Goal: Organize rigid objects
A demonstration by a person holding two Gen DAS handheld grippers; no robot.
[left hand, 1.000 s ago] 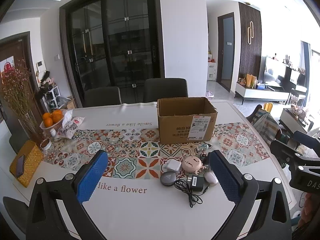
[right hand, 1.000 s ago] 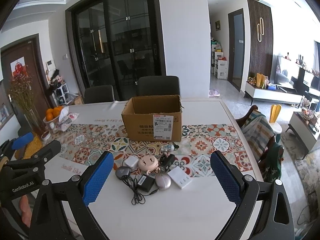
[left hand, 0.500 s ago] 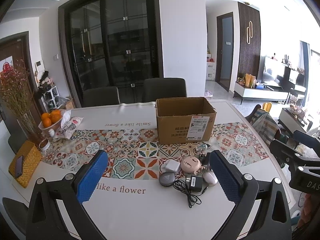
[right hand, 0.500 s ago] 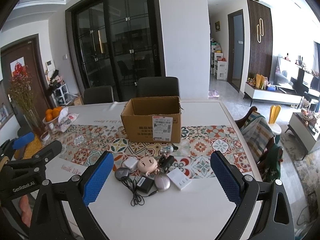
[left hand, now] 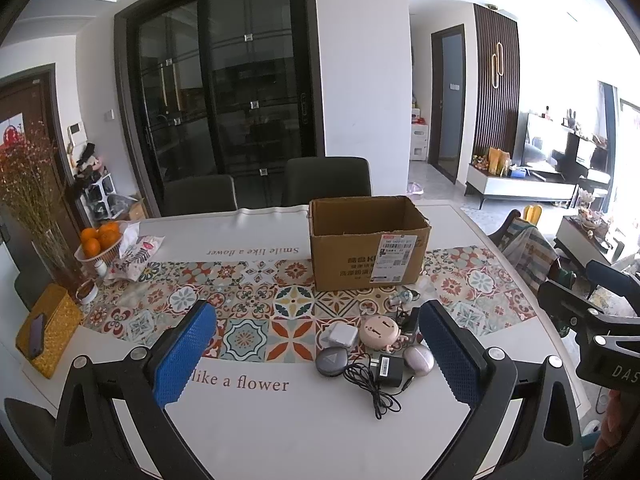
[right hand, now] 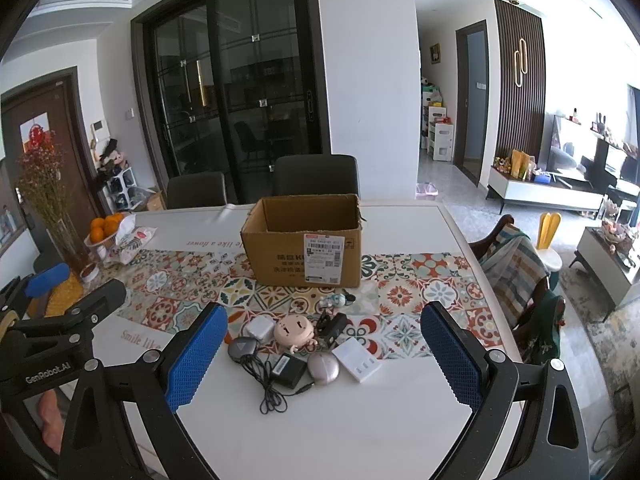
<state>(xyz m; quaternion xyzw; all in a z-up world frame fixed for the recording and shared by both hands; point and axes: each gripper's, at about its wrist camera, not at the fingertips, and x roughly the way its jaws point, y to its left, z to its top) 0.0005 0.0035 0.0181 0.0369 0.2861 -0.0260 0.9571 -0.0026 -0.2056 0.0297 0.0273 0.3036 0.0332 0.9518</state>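
You are hovering both tools over the near edge of the desk [right hand: 360, 432], the left tool [left hand: 316, 360] and the right tool [right hand: 324, 354] each spread wide and gripping nothing. The small rigid things are lying bunched at about twelve o'clock from the right tool, just short of the open brown cardboard box [right hand: 304, 240]: a round pink case [right hand: 294, 330], a dark grey disc [right hand: 242, 348], a black power adapter [right hand: 289, 368] trailing its thin black cable [right hand: 266, 384], a grey oval case [right hand: 323, 367] and a flat white card [right hand: 357, 364]. The risk, as I am judging it, is the crowding: closing on one piece may be nudging its neighbours, and the cable looping by the disc could be dragging the adapter along. Both tools are pointing forward and slightly down, level, side by side.
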